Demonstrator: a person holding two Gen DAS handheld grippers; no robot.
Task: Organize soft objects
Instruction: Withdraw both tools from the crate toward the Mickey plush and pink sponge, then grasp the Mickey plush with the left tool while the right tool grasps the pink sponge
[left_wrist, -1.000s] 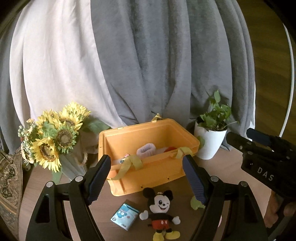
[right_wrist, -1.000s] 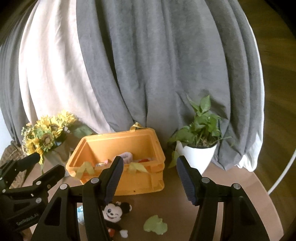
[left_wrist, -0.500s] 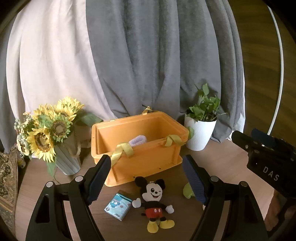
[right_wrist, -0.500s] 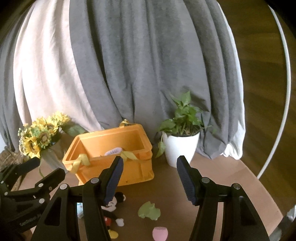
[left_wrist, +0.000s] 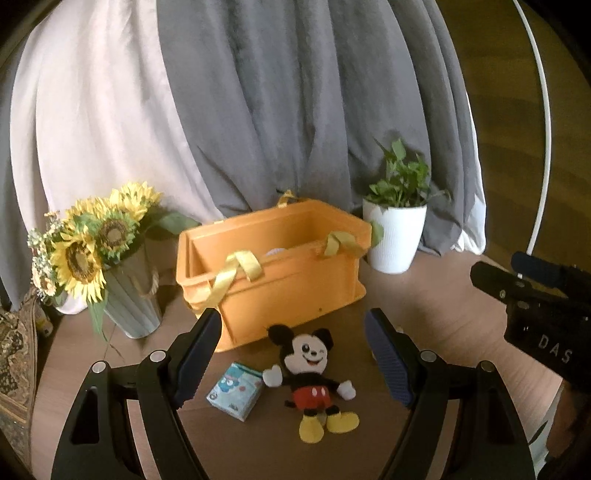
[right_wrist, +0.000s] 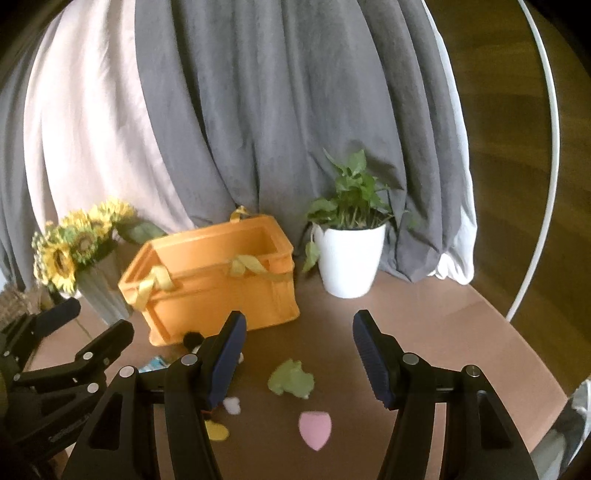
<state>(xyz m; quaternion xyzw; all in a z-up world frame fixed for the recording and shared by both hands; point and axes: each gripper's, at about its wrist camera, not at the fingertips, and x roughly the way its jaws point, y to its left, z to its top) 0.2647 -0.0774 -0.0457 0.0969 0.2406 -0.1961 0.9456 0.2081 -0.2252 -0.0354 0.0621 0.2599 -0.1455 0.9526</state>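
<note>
I see an orange crate (left_wrist: 295, 280) with yellow ribbons (left_wrist: 236, 269). Mouse plush (left_wrist: 314, 373): black, red shorts, yellow shoes. Pale blue printed packet (left_wrist: 234, 390). Green scrap (right_wrist: 291, 380) and pink piece (right_wrist: 314, 428) on brown table (right_wrist: 443, 332). White pot (right_wrist: 349, 258), yellow sunflowers (left_wrist: 88, 240), grey curtain (left_wrist: 277, 110).

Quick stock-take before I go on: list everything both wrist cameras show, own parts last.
crate: 1, orange, yellow ribbons, table centre
mouse plush: 1, black and red, in front of crate
tissue pack: 1, blue, left of plush
green piece: 1, right of plush
pink piece: 1, nearest the camera
sunflowers: 1 bunch, yellow, grey vase, left of crate
plant: 1, green, white pot, right of crate
curtains: grey and pale, behind
table: 1, brown
left gripper: black, fingers open
right gripper: black, fingers open
</note>
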